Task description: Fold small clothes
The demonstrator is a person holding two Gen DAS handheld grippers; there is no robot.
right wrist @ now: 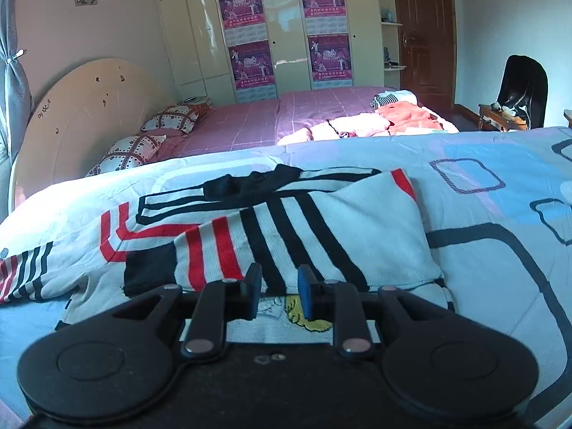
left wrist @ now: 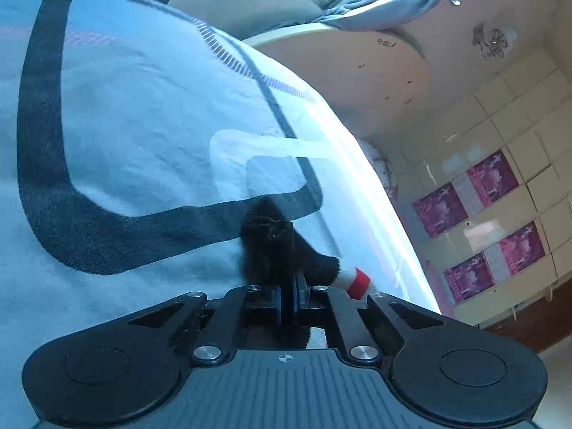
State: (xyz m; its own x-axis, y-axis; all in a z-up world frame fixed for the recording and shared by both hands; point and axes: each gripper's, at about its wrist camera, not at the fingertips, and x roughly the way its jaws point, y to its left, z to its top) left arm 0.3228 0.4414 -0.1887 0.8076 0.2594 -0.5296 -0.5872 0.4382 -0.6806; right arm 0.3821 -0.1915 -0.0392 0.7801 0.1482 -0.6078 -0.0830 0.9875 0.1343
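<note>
- Left wrist view: the left gripper (left wrist: 287, 302) has its jaws pinched tight on a black sock (left wrist: 273, 250). The dark knit bunches just ahead of the pads, and the white-and-red end (left wrist: 352, 280) trails off to the right, low over the quilt (left wrist: 143, 125). The view is tilted, with the quilt's edge close on the right.
- Risk here: the grip looks to be on a bunched fold rather than a clean edge, so I judge the sock could slide out or twist when moved. So near the quilt's edge, a dropped sock could slip off.
- Right wrist view: the right gripper (right wrist: 278, 291) has its jaws apart with nothing between them. A striped garment (right wrist: 304, 236) lies on the quilt (right wrist: 482, 186), its near hem just ahead of the fingertips, apart from them. A white cloth with a yellow print (right wrist: 304, 321) lies under the jaws. A dark item (right wrist: 250, 182) rests at the garment's far side.
- Risk here: closing now could catch the printed cloth together with the hem, dragging both and spoiling the fold.
</note>
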